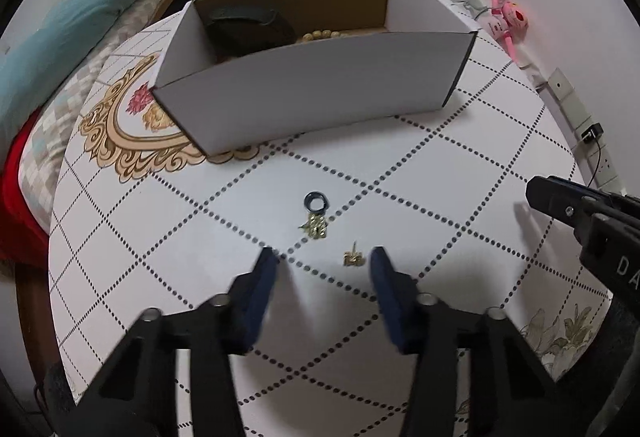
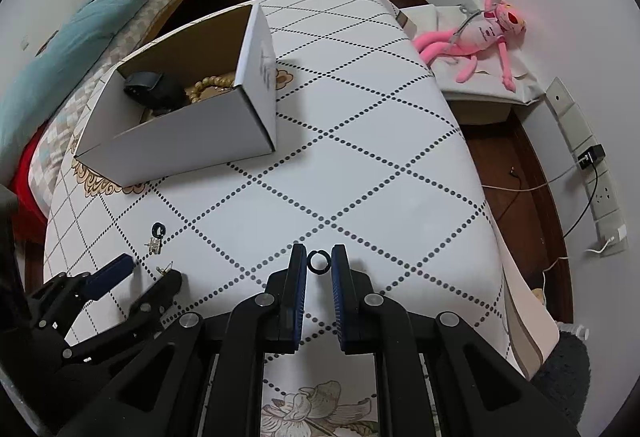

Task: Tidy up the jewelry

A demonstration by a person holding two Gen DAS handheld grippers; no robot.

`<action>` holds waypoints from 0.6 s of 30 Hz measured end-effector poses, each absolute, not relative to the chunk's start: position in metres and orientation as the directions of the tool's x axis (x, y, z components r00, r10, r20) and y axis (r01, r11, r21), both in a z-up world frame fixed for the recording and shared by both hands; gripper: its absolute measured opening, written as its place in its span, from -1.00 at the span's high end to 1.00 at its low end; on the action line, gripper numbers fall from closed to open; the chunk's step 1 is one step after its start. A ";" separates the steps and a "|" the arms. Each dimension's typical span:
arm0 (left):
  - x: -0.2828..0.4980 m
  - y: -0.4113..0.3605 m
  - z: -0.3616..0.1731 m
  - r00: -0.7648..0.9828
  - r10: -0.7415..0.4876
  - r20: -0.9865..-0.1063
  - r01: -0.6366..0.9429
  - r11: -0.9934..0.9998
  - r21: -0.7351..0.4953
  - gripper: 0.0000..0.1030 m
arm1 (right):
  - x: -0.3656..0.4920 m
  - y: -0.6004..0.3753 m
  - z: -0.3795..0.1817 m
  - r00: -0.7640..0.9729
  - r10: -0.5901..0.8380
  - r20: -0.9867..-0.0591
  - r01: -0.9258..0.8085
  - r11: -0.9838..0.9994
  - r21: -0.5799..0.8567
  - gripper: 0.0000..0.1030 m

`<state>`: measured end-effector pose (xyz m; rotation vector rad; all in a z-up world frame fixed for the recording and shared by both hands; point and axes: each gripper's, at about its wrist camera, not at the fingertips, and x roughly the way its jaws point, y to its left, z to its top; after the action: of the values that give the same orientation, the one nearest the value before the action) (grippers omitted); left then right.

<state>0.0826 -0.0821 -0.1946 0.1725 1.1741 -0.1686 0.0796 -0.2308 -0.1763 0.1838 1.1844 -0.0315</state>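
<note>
My right gripper (image 2: 319, 261) is shut on a black ring (image 2: 319, 261) and holds it just above the table. My left gripper (image 1: 324, 265) is open, low over the table, with a small gold earring (image 1: 353, 257) lying between its fingertips. A second black ring (image 1: 316, 201) and a gold piece (image 1: 317, 228) lie just beyond it. The white cardboard box (image 1: 312, 93) stands at the back and holds a black item (image 1: 248, 25) and a beaded bracelet (image 1: 320, 35). The box also shows in the right wrist view (image 2: 180, 141).
The table wears a white cloth with dotted diamonds (image 2: 360, 141). A pink plush toy (image 2: 476, 37) lies on a side stand at the right. A bed with a teal blanket (image 1: 60, 37) is at the left. Power strip and cables (image 2: 596, 173) run along the right wall.
</note>
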 end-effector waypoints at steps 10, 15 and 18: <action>0.086 -0.086 -0.195 0.378 -0.078 -0.923 0.252 0.968 0.021 0.88 | 0.078 -0.234 -0.170 0.394 0.075 -0.916 0.134 0.981 0.138 0.75; 0.083 -0.084 -0.186 0.371 -0.110 -0.922 0.253 0.967 -0.014 0.88 | 0.079 -0.231 -0.159 0.413 0.098 -0.905 0.130 0.978 0.165 0.75; 0.085 -0.079 -0.164 0.386 -0.151 -0.910 0.251 0.966 -0.053 0.88 | 0.082 -0.228 -0.143 0.436 0.132 -0.890 0.113 0.973 0.200 0.75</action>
<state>0.0849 -0.0793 -0.1641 0.0988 1.1464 -0.2564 0.0816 -0.2276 -0.1425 0.2445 1.1225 0.0120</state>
